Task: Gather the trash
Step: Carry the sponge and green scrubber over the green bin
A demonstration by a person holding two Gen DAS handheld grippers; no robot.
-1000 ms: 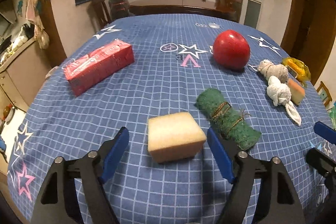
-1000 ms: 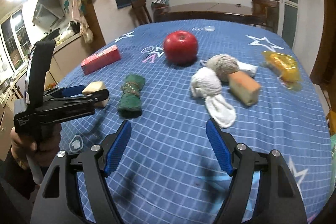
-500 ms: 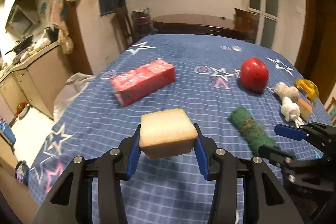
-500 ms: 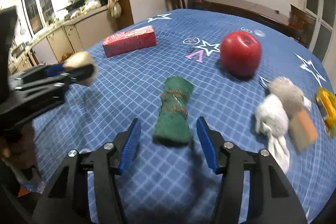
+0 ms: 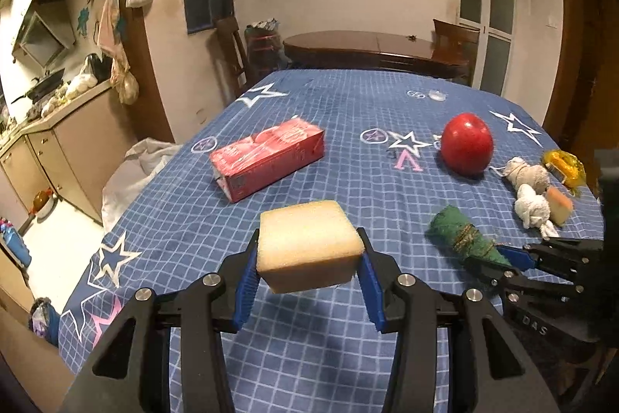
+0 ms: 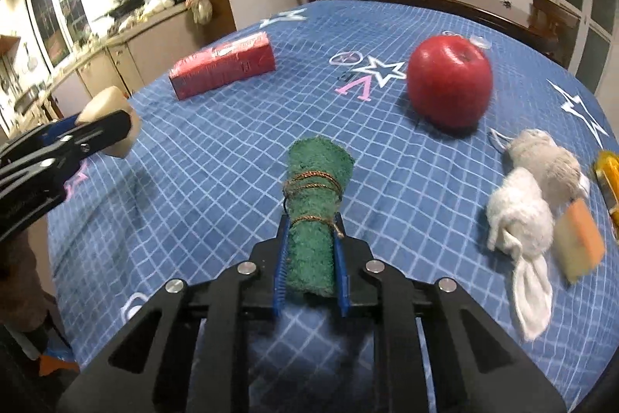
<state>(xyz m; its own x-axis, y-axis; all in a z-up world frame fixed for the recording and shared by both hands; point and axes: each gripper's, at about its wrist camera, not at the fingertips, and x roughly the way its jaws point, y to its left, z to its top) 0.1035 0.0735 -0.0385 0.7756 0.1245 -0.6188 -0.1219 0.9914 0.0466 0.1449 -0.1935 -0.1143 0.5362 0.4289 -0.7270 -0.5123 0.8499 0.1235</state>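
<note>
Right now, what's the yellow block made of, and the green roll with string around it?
The yellow block looks like soft foam sponge: matte, finely pored, held in the left hand-held gripper. The green roll seems to be fuzzy cloth or a scouring pad, nubbly and dull, bound with brown twine. The right hand-held gripper is closing around it.

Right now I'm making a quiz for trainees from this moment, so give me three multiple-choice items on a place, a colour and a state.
1. Where does the red carton lie?
A. on the blue tablecloth
B. on the floor
C. on the kitchen counter

2. What colour is the rolled cloth tied with string?
A. yellow
B. green
C. white

3. What is the state of the foam block?
A. flat on the table
B. under the apple
C. lifted, clamped in the left gripper

Answers: 1 A, it rests on the checked cloth. 2 B, its pile is green in both views. 3 C, both pads press its sides and its shadow falls below it.
</note>
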